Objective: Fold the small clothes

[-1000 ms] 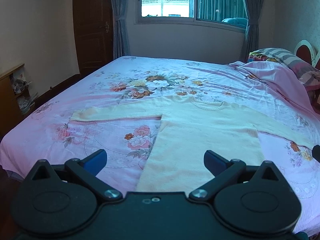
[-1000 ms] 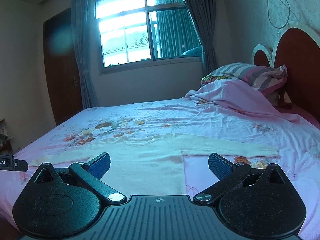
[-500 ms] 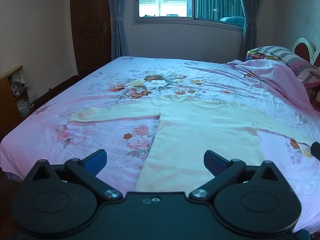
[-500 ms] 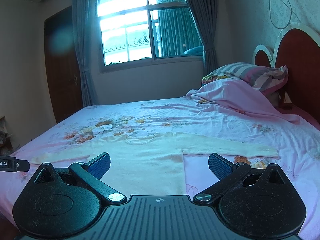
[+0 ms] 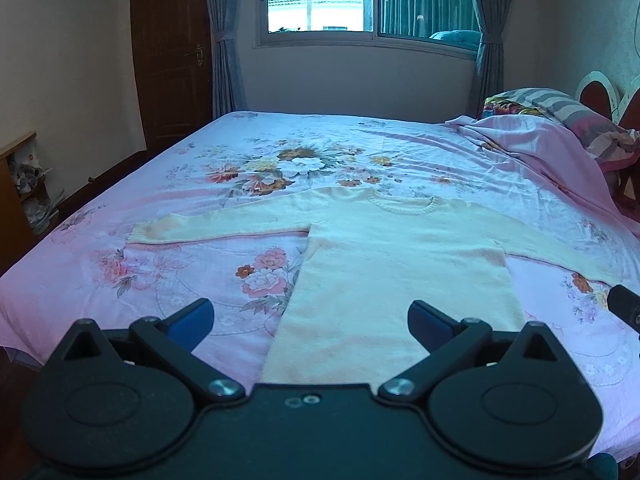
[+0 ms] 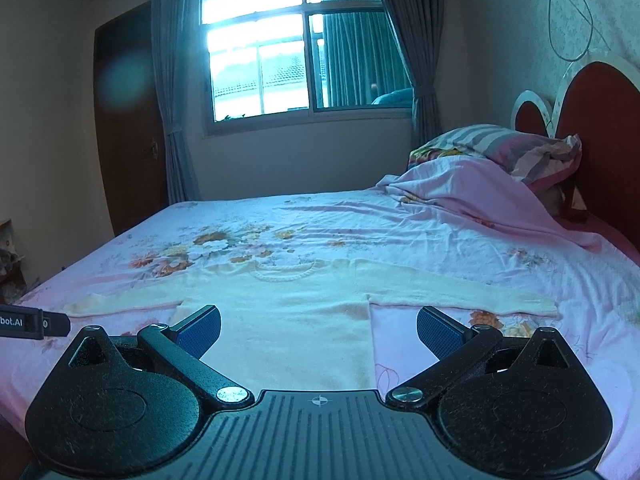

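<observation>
A small cream knit sweater (image 5: 400,264) lies flat on the bed with its neck away from me and both sleeves spread sideways. The right wrist view shows the same sweater (image 6: 288,320). My left gripper (image 5: 310,322) hovers open above the hem's left part, holding nothing. My right gripper (image 6: 318,330) is open over the hem's right part, also with nothing in it. An edge of the right gripper (image 5: 626,306) peeks in at the right of the left wrist view. An edge of the left gripper (image 6: 32,322) shows at the left of the right wrist view.
The bed wears a pink floral sheet (image 5: 280,168). A rumpled pink blanket (image 6: 472,196) and striped pillows (image 6: 508,144) sit by the red headboard (image 6: 596,128) on the right. A wooden shelf (image 5: 16,188) and a dark door (image 5: 172,52) stand left, a window (image 6: 280,60) behind.
Both views have tilted up slightly, so the sweater sits a little lower in the frames. Both grippers stay open and the sweater has not moved.
</observation>
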A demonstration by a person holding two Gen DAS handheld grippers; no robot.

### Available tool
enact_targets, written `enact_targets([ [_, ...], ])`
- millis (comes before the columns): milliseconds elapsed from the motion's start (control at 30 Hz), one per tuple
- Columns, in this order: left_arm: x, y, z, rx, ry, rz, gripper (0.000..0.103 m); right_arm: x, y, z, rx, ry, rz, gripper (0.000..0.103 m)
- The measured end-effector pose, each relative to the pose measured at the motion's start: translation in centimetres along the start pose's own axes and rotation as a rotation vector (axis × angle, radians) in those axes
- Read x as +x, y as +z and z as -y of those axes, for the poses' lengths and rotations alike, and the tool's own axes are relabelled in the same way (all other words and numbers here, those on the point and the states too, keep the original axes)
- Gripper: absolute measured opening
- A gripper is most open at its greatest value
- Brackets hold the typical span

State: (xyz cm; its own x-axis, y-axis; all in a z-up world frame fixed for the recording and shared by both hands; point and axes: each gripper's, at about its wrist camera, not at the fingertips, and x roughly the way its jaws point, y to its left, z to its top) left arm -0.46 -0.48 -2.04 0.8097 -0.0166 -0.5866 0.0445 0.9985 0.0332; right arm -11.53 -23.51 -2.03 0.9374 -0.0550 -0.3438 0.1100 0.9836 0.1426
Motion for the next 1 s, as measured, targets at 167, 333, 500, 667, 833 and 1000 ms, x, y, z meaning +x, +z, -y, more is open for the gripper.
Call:
enact_targets([
  [167,0.4,-0.1,0.6,0.01,-0.004,-0.008,0.102,0.4,-0.2,0.1,0.003,-0.007,-0.006,0.103],
  [333,1.0,-0.1,0.9,0.032,-0.02,-0.016,0.102,0.8,-0.5,0.4,0.003,-0.014,-0.015,0.103],
  [500,2.1,-0.2,0.5,0.01,-0.034,-0.043,0.102,1.3,-0.9,0.3,0.002,-0.013,-0.027,0.103],
  [667,3.5,0.2,-0.7,-0.026,-0.029,-0.051,0.102,1.9,-1.3,0.2,0.002,-0.002,-0.032,0.103],
  [833,5.5,0.5,-2.0,-0.038,-0.014,-0.074,0.102,3.1,-1.3,-0.3,-0.013,-0.007,-0.032,0.103],
  [1000,8.3,1.2,-3.7,-0.038,0.02,-0.097,0.099,5.6,-0.8,-1.4,-0.051,0.015,-0.03,0.103],
])
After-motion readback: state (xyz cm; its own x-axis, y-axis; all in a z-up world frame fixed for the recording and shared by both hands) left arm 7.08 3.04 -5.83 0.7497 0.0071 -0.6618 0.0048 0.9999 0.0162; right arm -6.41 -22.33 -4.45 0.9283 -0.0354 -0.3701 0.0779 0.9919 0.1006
